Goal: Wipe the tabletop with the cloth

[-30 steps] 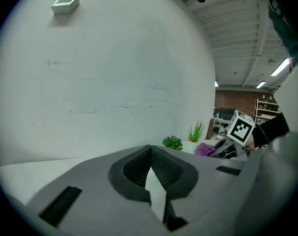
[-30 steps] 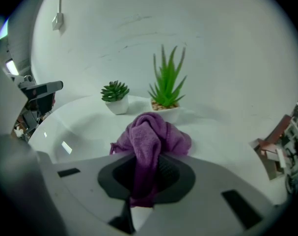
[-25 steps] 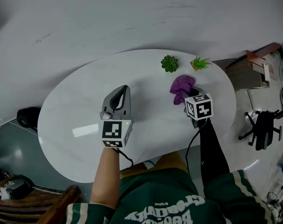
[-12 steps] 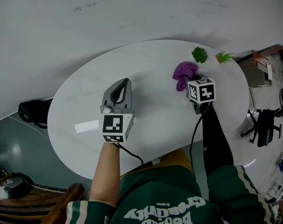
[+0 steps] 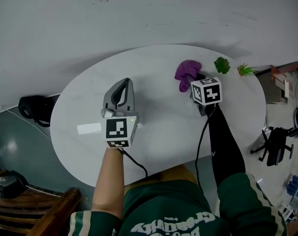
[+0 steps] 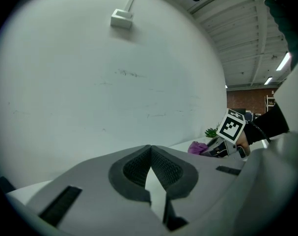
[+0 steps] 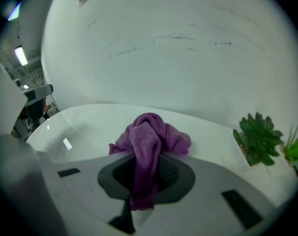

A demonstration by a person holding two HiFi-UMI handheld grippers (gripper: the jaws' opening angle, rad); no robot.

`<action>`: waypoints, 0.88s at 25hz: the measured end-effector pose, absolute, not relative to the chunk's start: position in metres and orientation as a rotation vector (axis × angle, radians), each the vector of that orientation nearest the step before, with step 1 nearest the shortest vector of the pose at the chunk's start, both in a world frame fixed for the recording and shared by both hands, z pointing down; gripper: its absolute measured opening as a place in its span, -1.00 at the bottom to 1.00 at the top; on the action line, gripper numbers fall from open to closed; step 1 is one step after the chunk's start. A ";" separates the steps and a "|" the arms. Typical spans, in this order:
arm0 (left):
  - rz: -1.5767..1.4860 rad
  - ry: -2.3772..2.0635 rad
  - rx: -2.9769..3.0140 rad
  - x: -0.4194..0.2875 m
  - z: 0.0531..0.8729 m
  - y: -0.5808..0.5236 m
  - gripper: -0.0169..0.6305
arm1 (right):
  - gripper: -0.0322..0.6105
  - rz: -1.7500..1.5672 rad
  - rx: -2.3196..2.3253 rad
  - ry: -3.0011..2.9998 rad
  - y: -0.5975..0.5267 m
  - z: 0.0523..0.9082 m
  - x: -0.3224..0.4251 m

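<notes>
1. The right gripper [image 5: 192, 84] is clamped on the purple cloth [image 5: 187, 73]. In the right gripper view a strip of it is pinched between the two jaws and hangs down past them.
2. The rest of the cloth is bunched in a lump on the white oval table [image 5: 158, 127], toward the far side and right of the middle.
3. The left gripper [image 5: 125, 82] has its jaws closed tip to tip with nothing between them. It's held over the left-middle part of the table, well apart from the cloth.
4. Two little green potted plants sit near the table's far right edge. The darker one [image 5: 222, 65] is near the cloth and the spikier one [image 5: 245, 70] is just beyond it.
5. Off the table there's a black bag [image 5: 33, 107] on the floor to the left and a black office chair [image 5: 276, 144] to the right.
</notes>
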State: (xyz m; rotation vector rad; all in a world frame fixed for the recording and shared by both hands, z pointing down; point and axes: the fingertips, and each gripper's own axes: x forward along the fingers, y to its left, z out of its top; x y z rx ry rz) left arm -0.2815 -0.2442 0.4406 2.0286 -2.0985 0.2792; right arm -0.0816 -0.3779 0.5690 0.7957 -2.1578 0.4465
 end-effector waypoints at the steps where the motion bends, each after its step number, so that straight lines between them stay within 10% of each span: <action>1: 0.286 -2.110 2.022 -0.283 0.440 -0.245 -0.95 | -0.73 0.442 0.787 -2.171 -0.381 0.569 -0.085; 22: 0.352 -2.324 1.778 -0.369 0.431 -0.174 -0.95 | -0.73 0.436 0.654 -2.248 -0.337 0.568 -0.190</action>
